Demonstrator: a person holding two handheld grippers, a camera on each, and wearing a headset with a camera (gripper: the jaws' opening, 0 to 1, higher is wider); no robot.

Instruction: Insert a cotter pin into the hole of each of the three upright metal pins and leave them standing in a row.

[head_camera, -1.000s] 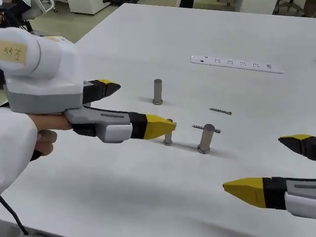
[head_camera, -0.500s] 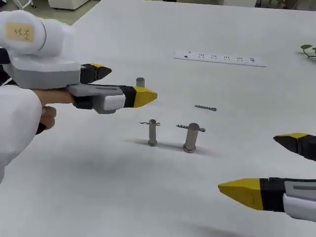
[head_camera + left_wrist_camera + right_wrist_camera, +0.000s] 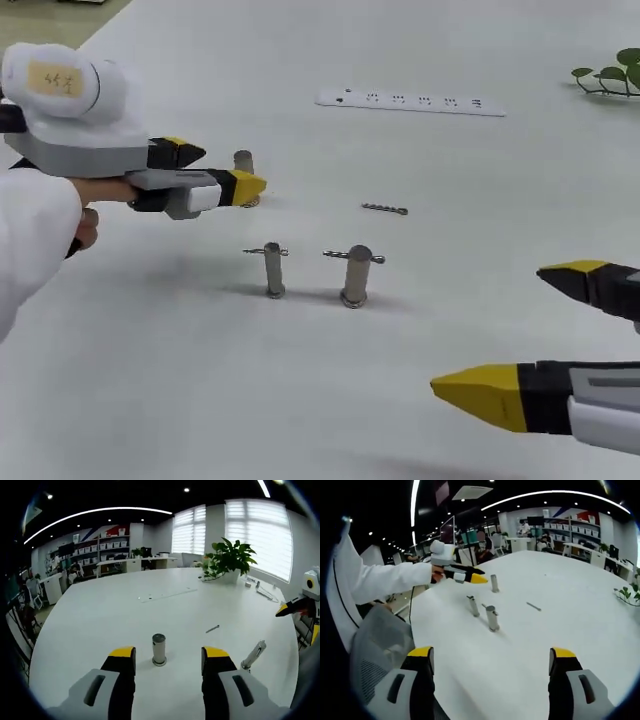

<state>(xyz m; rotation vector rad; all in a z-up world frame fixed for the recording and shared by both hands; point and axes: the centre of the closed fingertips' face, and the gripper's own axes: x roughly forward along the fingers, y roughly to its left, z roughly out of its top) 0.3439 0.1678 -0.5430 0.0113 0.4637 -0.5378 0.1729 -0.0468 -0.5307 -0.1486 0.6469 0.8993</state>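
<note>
Your left gripper has its yellow jaws spread wide, holding nothing. A bare grey metal pin stands upright just ahead of the gap. Your right gripper is spread wide too, well apart from the pins.

On the big white table, two more grey pins stand side by side. Each has a thin cotter pin through its top. One loose cotter pin lies flat behind them, and a long white power strip lies farther back.

The room is bright, with window blinds, shelves and a green potted plant.

White table carries three upright metal pins, loose cotter pin, power strip, plant at far edge.
</note>
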